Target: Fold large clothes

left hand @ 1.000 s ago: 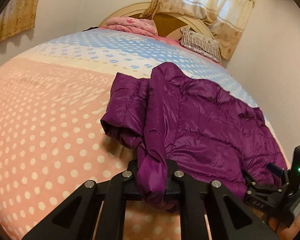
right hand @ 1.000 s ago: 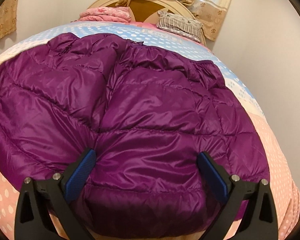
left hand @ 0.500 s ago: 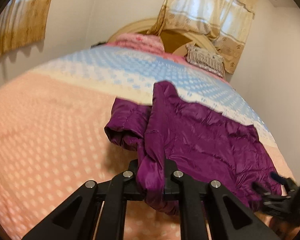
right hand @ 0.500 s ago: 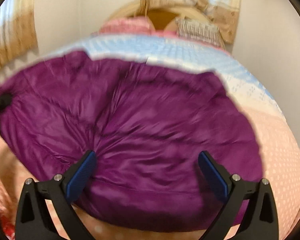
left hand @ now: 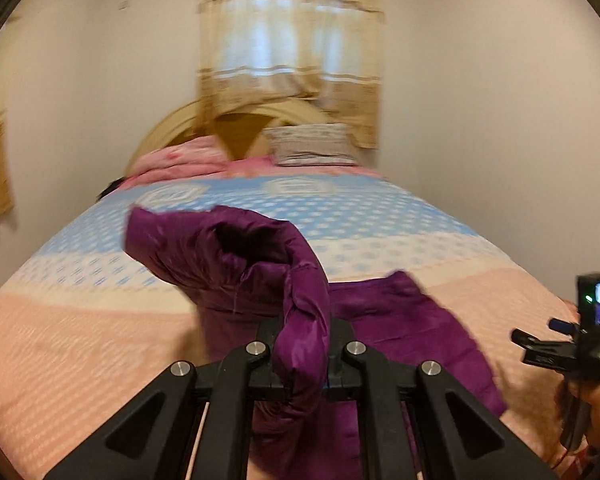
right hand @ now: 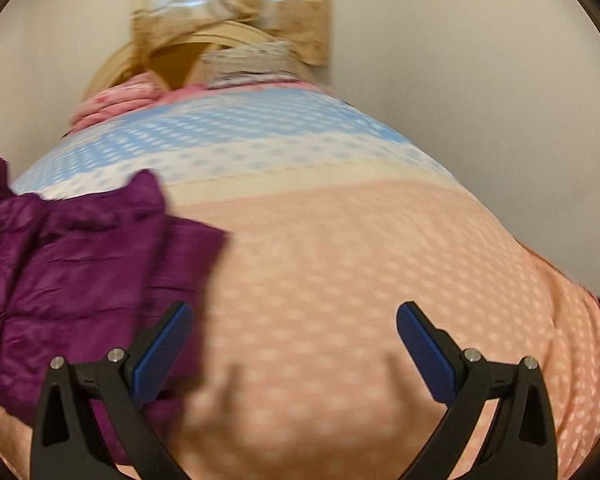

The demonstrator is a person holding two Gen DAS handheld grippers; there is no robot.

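A purple puffer jacket point(left hand: 236, 264) hangs bunched above the bed. My left gripper point(left hand: 302, 344) is shut on a fold of it and holds it lifted. The jacket's lower part point(left hand: 404, 320) trails to the right over the bed. In the right wrist view the jacket point(right hand: 72, 276) lies at the left. My right gripper point(right hand: 294, 340) is open and empty over the bare pink bedspread, its left pad point(right hand: 164, 352) next to the jacket's edge. The right gripper also shows at the right edge of the left wrist view point(left hand: 540, 350).
The bed point(left hand: 80, 340) has a pink, cream and blue dotted spread. A pink folded blanket point(left hand: 180, 160) and a striped pillow point(left hand: 312, 146) lie by the wooden headboard. A curtained window point(left hand: 292, 48) is behind. A wall runs close along the bed's right side.
My left gripper has lifted the jacket up off the bed. My right gripper has moved right, off the jacket, and now hovers over the bare bedspread, still open.
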